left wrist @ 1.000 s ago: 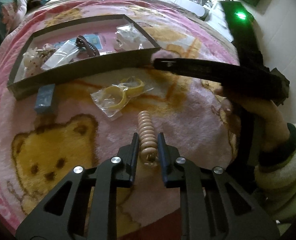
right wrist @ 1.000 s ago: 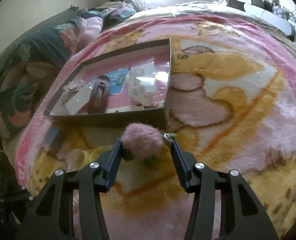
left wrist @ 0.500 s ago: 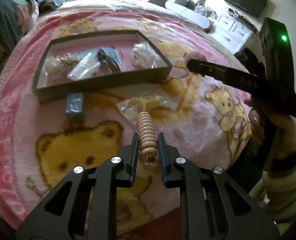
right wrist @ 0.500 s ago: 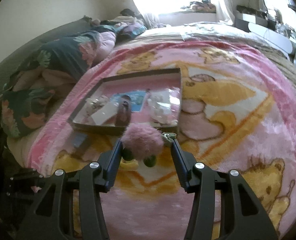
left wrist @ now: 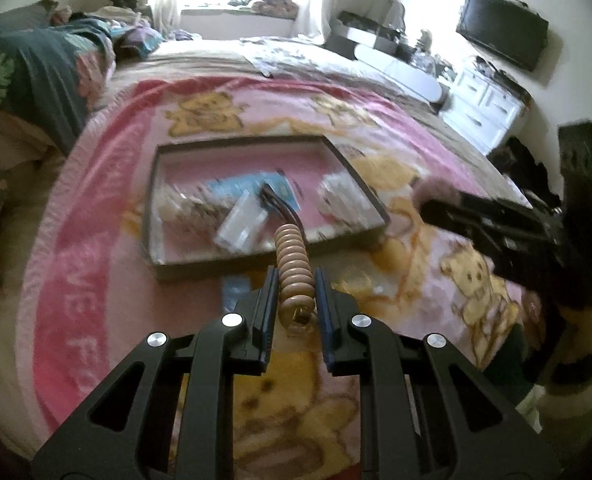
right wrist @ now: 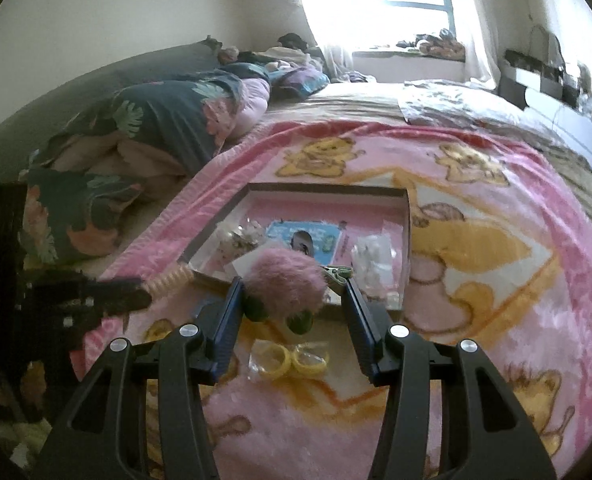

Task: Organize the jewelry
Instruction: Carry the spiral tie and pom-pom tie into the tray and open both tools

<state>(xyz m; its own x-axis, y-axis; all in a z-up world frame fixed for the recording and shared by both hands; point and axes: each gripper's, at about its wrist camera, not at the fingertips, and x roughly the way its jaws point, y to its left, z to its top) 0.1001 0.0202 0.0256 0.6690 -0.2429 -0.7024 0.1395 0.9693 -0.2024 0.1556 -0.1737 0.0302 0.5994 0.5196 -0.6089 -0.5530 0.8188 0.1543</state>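
Carrying both pieces: left tongs [left wrist: 295, 294] are clamping a coiled hair tie [left wrist: 294, 264], right tongs [right wrist: 292, 300] are gripping a pink pompom clip [right wrist: 286, 286]; both should be lowering inside the box [right wrist: 406, 240] walls before releasing.

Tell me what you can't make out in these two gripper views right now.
- Left wrist view: contents of the tray are motion-blurred, so individual pieces are unreadable.
- Left wrist view: the coil hair tie in the left gripper covers the tray's near edge.
- Right wrist view: the pink pompom clip in the right gripper hides the tray's front.
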